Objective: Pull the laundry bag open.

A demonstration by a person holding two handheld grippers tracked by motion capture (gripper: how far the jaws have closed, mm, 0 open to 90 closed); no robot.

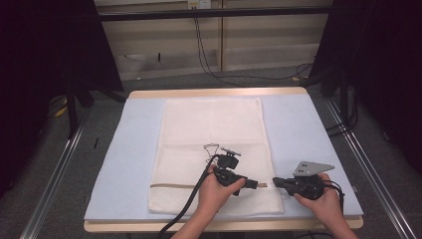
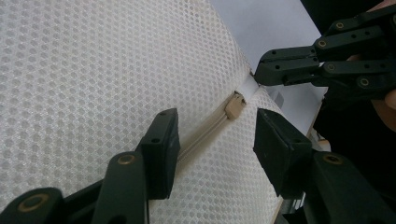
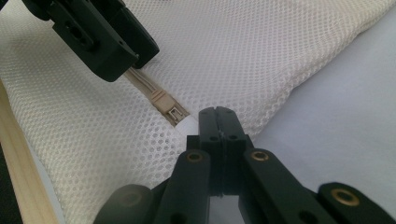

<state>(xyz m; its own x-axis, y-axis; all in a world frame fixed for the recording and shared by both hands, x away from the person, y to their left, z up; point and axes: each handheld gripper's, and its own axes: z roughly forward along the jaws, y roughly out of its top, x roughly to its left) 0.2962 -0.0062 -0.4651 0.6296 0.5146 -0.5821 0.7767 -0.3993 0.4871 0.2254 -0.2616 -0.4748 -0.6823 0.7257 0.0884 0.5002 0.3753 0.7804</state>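
The mesh bag (image 1: 214, 154) lies flat on the blue mat (image 1: 124, 164) covering the table (image 1: 219, 92), its zipper (image 2: 205, 133) running along the near end. The zipper's white tab (image 3: 187, 125) at the bag's right edge is pinched by the right gripper (image 1: 275, 182), jaws pressed together on it. The left gripper (image 1: 259, 185) hovers over the zipper just beside the slider (image 2: 235, 105), jaws spread about halfway, straddling the zipper line, holding nothing.

No lettering can be read anywhere, though distant wall fittings look blurred.
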